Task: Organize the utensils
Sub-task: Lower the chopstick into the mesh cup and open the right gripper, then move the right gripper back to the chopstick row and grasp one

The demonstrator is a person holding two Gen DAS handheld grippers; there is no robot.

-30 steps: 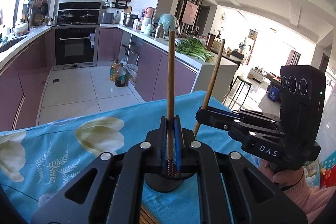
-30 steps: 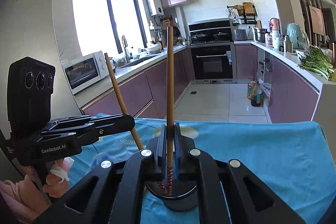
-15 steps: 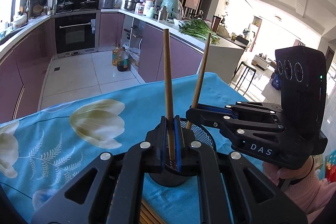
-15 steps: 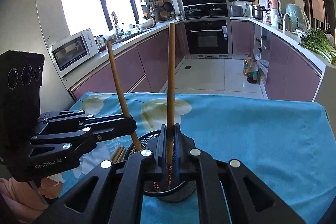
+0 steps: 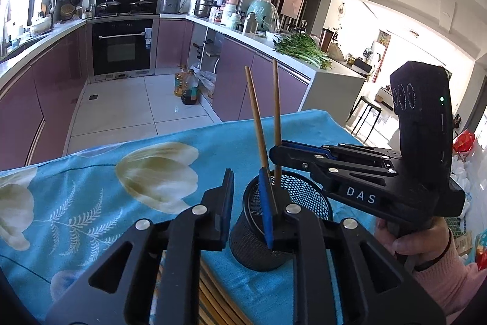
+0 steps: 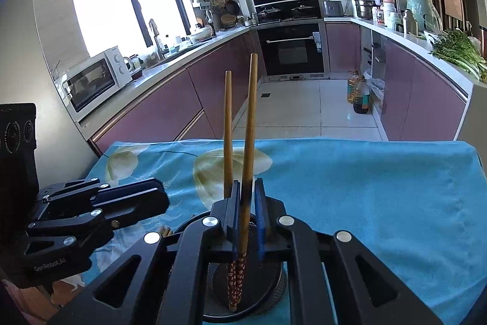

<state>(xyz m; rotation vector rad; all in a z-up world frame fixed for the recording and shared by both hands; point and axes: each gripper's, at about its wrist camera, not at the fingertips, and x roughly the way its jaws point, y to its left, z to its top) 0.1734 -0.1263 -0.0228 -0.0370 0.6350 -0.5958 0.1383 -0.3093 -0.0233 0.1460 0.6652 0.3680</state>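
A black mesh cup (image 5: 283,233) stands on the blue flowered cloth, right under both grippers. My left gripper (image 5: 246,203) has its jaws opening, with a clear gap and nothing pressed between the pads. The chopstick (image 5: 255,118) it carried stands loose in the cup, leaning at its right fingertip. My right gripper (image 6: 246,203) is over the cup (image 6: 274,288), its jaws opening a little. A second chopstick (image 6: 248,127) stands between them against the left pad, with a slit at the right pad. Both patterned tips rest on the cup's bottom. The left gripper (image 6: 158,203) shows from the side.
A bundle of wooden chopsticks (image 5: 213,297) lies on the cloth (image 5: 91,188) under my left gripper. A hand in a pink sleeve (image 5: 426,249) holds the right gripper (image 5: 274,154). The table's far edge drops to the kitchen floor, with purple cabinets beyond.
Both grippers sank and lowered their chopsticks into the mesh cup. The left jaws parted and let their chopstick go; it now leans right. The right jaws loosened slightly.
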